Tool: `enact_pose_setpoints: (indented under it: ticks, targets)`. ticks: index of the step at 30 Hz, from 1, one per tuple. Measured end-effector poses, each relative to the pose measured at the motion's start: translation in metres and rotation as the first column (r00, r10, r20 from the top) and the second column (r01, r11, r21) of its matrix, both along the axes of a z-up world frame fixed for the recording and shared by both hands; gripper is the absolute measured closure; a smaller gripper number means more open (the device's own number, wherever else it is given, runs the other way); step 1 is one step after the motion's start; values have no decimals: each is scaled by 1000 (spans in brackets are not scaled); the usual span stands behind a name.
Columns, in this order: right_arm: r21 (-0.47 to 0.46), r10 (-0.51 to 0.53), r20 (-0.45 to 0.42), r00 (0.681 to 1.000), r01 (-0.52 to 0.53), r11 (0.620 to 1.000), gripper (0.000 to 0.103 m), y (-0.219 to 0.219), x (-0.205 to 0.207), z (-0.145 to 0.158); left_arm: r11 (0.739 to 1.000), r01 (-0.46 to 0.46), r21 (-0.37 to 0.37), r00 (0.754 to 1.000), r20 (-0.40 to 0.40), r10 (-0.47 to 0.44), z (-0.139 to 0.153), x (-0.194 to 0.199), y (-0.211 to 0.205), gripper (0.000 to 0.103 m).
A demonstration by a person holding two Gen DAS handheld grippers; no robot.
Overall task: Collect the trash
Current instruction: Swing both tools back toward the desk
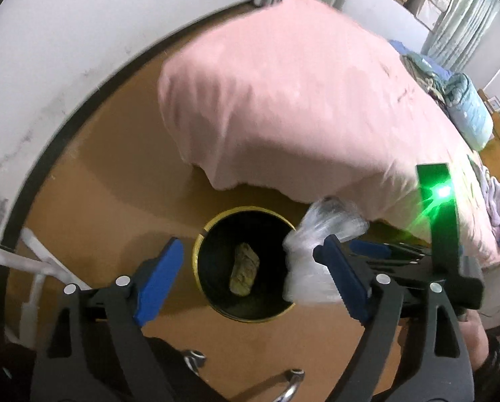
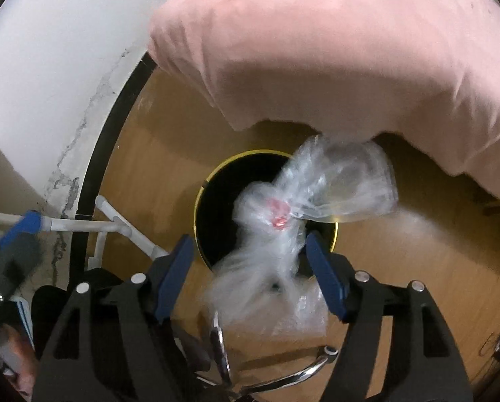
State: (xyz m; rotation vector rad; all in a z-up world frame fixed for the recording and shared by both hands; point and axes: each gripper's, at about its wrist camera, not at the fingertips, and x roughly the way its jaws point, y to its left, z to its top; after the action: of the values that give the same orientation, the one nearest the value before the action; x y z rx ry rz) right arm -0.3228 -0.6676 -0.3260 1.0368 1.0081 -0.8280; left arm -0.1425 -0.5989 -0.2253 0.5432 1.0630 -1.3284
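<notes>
A round black bin with a yellow rim (image 1: 250,208) (image 2: 199,201) stands on the wooden floor at the foot of the bed. A crumpled yellow-green scrap (image 1: 245,273) lies at its bottom. My left gripper (image 1: 250,244) hovers over the bin, open, with nothing between its blue pads. My right gripper (image 2: 249,239) is beside it, jaws spread. A clear plastic bag (image 2: 300,201) (image 1: 320,231) with a red spot at its knot is blurred between the jaws, over the bin's near right rim. The pads do not squeeze it.
A pink bedspread (image 1: 283,100) (image 2: 317,50) overhangs the floor just behind the bin. A white tube rack (image 1: 39,261) (image 2: 116,224) stands at the left by the wall. Chrome chair legs (image 2: 283,378) lie below the grippers.
</notes>
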Motion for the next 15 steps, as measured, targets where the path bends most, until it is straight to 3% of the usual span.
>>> enact_pose_setpoints:
  ticks: [4,9,12,15]
  targets:
    - [-75,12,-3,1000,-12,997,31,7,8,31,996,-46,-79,997,53,50,55,10,37,11]
    - [-269,106,2,994,-102,958,20,40,43,103,976,-130,-177,973,166,160,129,37,114,7]
    - [-383,222,52,974,-186,905,15,75,81,154,946,-236,-221,931,228,285,169,73,186,7]
    - [-467,387,121,914,-292,834,12,122,133,201,906,-355,-231,866,285,412,188,109,249,7]
